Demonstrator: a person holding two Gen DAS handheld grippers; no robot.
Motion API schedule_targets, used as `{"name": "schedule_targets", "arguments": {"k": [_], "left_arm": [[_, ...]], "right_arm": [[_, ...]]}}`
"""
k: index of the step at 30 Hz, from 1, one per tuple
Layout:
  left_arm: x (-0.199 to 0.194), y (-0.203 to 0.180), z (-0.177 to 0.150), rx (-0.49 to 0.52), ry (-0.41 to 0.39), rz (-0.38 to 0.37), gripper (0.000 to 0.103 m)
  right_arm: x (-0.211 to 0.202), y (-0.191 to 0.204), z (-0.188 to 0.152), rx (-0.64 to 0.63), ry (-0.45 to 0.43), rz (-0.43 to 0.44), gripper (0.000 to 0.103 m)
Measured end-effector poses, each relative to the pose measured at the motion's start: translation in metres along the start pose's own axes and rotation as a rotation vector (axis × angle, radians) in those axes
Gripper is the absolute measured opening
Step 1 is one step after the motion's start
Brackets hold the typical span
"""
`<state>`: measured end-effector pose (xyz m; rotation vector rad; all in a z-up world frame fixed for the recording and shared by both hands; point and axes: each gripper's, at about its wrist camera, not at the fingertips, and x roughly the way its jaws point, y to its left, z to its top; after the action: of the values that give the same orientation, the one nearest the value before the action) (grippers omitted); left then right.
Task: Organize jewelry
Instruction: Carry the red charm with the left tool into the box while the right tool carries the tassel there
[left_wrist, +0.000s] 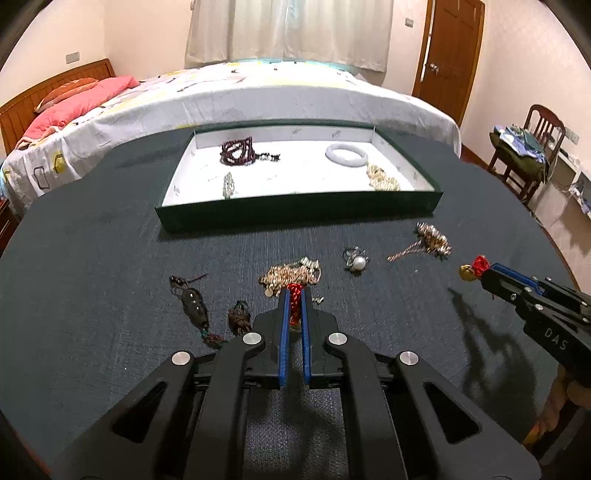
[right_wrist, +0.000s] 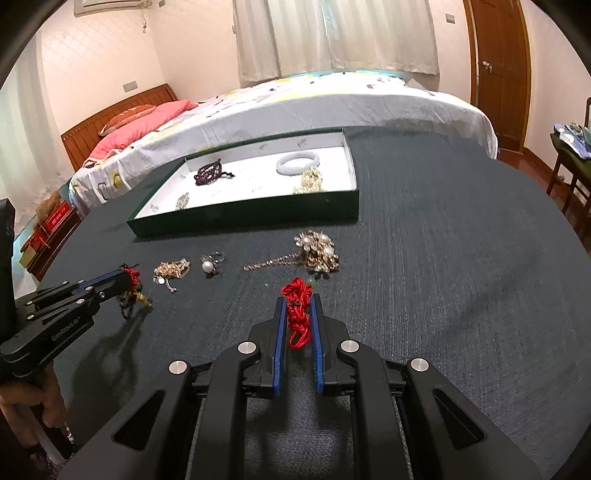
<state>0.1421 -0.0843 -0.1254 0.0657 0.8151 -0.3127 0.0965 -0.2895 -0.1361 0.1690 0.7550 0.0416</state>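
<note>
Left wrist view takes in a bed (left_wrist: 258, 96) with a patterned sheet behind a dark cloth-covered table (left_wrist: 92, 251), on which a shallow green tray (left_wrist: 295, 212) with a white floor serves as the landmark. Inside the tray lie a dark red bead bracelet (left_wrist: 238, 150) toward its far left, a white bangle (left_wrist: 346, 155) toward its far right, a pale bead cluster (left_wrist: 382, 179) in its near right corner and a small silvery piece (left_wrist: 229, 184) by its near wall. On the cloth in front of the tray, well apart from it, sit a gold chain heap (left_wrist: 291, 275), a pearl ring (left_wrist: 356, 260) to the right of that heap, a gold-and-pearl brooch pile (left_wrist: 432, 240) with a trailing chain, and, below the tray's left corner, a dark pendant on cord (left_wrist: 192, 306) beside a brown knotted charm (left_wrist: 239, 319). The left gripper (left_wrist: 294, 295) is clamped on a red cord bracelet (left_wrist: 294, 301) just in front of the gold chain heap, the cord pinched between its blue-lined fingers. Right wrist view shows the right gripper (right_wrist: 298, 301) closed around a second red cord piece (right_wrist: 297, 310), its loops bunched above and below the fingertips, in front of the tray's right half and near the brooch pile (right_wrist: 319, 251). From the left wrist view, a gold bead (left_wrist: 467, 272) hangs at the tip of that red cord.
</note>
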Motion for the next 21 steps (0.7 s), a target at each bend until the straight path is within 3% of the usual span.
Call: {"name": "schedule_targets", "arguments": {"k": [11, 21], "left_arm": [[-0.019, 0.001, 0.023, -0.018, -0.081, -0.022, 0.006], [-0.011, 0.006, 0.072, -0.025, -0.142, -0.047, 0.006]], "right_arm": [[-0.012, 0.016, 0.023, -0.028, -0.055, 0.025, 0.013], [-0.009, 0.04, 0.076, -0.089, -0.148, 0.058, 0.013]]}}
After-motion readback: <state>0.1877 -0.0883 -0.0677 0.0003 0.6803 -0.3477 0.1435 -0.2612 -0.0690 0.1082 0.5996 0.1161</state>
